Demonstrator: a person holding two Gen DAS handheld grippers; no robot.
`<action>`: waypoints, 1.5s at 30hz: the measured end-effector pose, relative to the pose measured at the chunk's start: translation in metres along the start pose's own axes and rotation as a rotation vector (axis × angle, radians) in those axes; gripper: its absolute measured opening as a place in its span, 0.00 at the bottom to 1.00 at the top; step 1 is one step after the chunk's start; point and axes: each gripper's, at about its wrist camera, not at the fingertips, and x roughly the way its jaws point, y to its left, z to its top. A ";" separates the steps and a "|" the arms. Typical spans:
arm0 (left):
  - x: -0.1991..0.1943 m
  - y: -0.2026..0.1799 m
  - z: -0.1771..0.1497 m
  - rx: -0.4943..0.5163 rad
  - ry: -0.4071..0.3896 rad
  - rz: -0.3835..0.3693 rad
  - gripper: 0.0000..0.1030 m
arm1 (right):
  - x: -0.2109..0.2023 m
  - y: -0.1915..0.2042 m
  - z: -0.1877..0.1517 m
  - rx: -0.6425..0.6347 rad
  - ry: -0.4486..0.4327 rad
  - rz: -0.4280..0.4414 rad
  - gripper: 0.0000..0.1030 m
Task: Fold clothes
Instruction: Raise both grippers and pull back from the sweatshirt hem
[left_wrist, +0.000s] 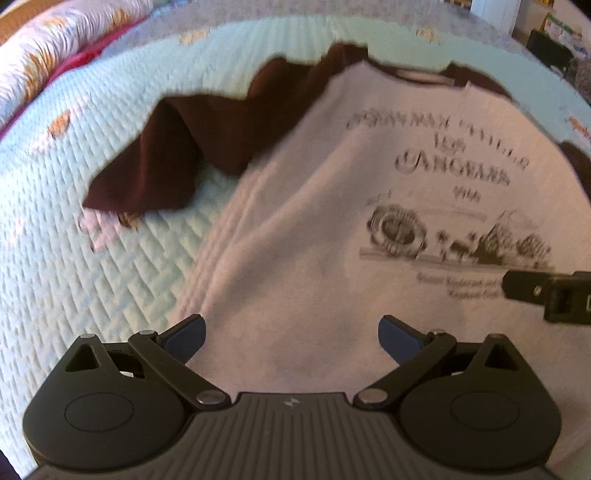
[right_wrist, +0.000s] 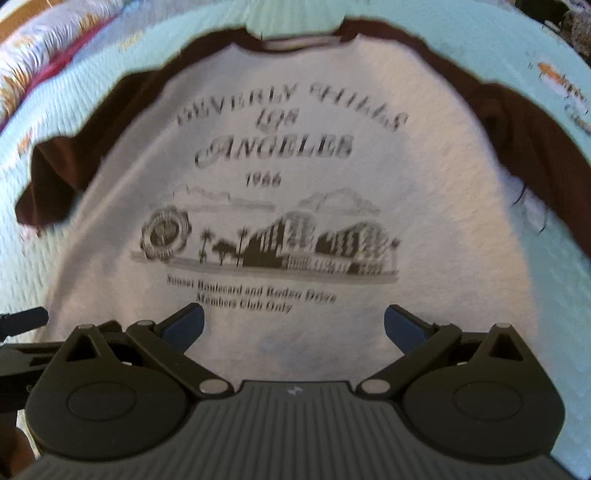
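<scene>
A white T-shirt (left_wrist: 314, 229) (right_wrist: 295, 184) with dark brown sleeves and a black printed graphic lies spread face up on the bed. Its left sleeve (left_wrist: 155, 158) (right_wrist: 55, 177) is crumpled outward. The right sleeve (right_wrist: 535, 155) lies bunched along the shirt's side. My left gripper (left_wrist: 291, 338) hovers open over the lower left part of the shirt, nothing between its blue-padded fingers. Over the lower middle of the shirt, under the print, my right gripper (right_wrist: 293, 325) is open and empty as well. Part of the right gripper (left_wrist: 546, 291) shows at the left wrist view's right edge.
A pale green quilted bedspread (left_wrist: 74, 240) (right_wrist: 554, 295) covers the bed under the shirt. A floral pillow or duvet (left_wrist: 48, 48) lies at the far left. Dark furniture (left_wrist: 550, 48) stands beyond the bed's far right corner.
</scene>
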 end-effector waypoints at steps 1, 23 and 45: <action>-0.002 -0.001 0.005 -0.002 -0.011 -0.004 1.00 | -0.007 -0.002 0.003 -0.002 -0.029 -0.005 1.00; 0.109 -0.062 0.077 -0.054 -0.341 0.199 1.00 | 0.090 -0.044 0.064 -0.153 -0.430 -0.046 1.00; 0.109 -0.060 0.071 -0.047 -0.380 0.200 1.00 | 0.092 -0.045 0.060 -0.165 -0.464 -0.045 1.00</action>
